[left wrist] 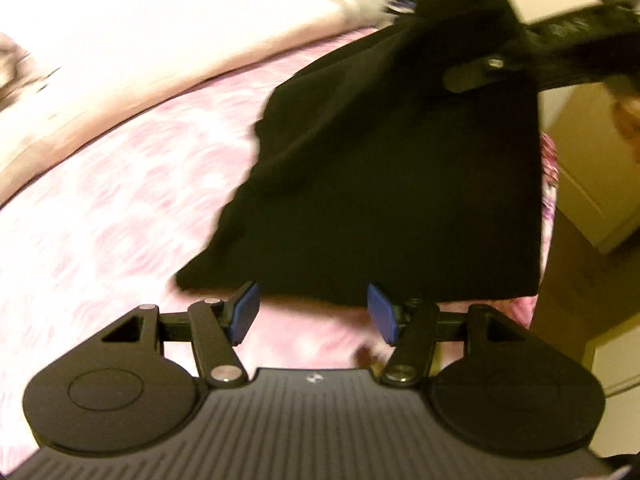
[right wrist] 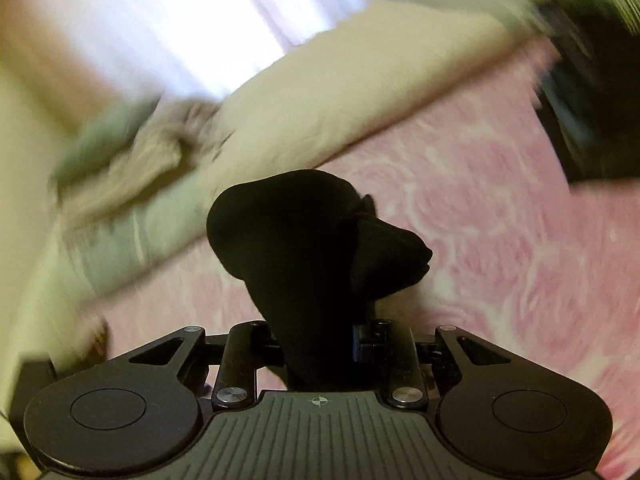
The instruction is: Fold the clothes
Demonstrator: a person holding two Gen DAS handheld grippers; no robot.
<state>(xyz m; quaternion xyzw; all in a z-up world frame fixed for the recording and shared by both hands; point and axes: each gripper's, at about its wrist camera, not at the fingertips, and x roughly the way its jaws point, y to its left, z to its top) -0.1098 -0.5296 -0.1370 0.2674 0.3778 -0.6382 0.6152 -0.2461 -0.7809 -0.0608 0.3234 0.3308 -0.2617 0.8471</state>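
Observation:
A black garment (left wrist: 400, 184) hangs over the pink bed, lifted at its top right corner. My right gripper (left wrist: 488, 68) shows in the left wrist view at the upper right, clamped on that corner. My left gripper (left wrist: 312, 314) is open, its blue pads (left wrist: 244, 316) just below the garment's lower edge, with nothing between them. In the right wrist view, my right gripper (right wrist: 318, 340) is shut on a bunched fold of the black garment (right wrist: 304, 248), which bulges out beyond the fingers.
A pink patterned bedspread (left wrist: 120, 220) covers the bed. A cream pillow or duvet (left wrist: 140, 40) lies along the far side. Crumpled grey-beige clothes (right wrist: 132, 168) sit at the left. The bed's edge and cream furniture (left wrist: 592, 184) stand to the right.

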